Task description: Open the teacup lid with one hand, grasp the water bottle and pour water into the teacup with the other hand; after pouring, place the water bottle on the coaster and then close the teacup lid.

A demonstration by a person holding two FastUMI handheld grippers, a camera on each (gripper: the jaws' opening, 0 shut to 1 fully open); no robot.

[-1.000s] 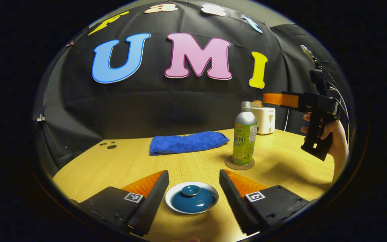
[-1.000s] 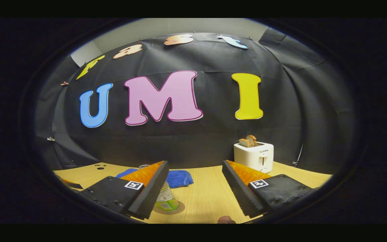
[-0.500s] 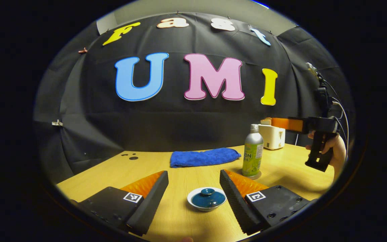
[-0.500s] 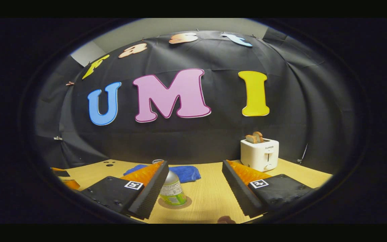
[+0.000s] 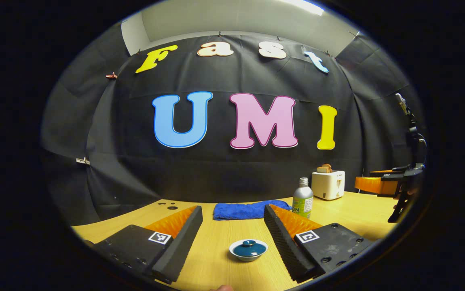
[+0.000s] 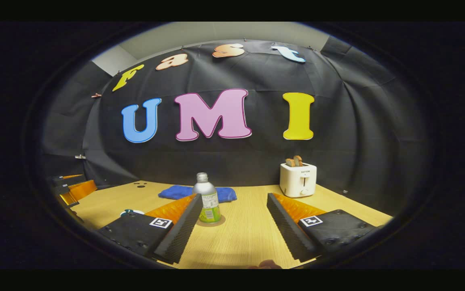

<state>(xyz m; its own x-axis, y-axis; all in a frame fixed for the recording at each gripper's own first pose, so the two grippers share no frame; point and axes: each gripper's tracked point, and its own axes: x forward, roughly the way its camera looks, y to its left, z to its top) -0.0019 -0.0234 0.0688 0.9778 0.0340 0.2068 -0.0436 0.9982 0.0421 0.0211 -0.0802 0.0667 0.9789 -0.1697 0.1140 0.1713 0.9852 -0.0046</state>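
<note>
Both claws wide open, holding nothing: left claw is above the lidded teacup on the bench, right claw faces the bottle standing on its coaster.

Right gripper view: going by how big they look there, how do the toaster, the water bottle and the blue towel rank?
1. Toaster and blue towel: too close to call; the towel is partly hidden.
2. Water bottle: slimmest.
Nearness to the camera may skew this.
</note>
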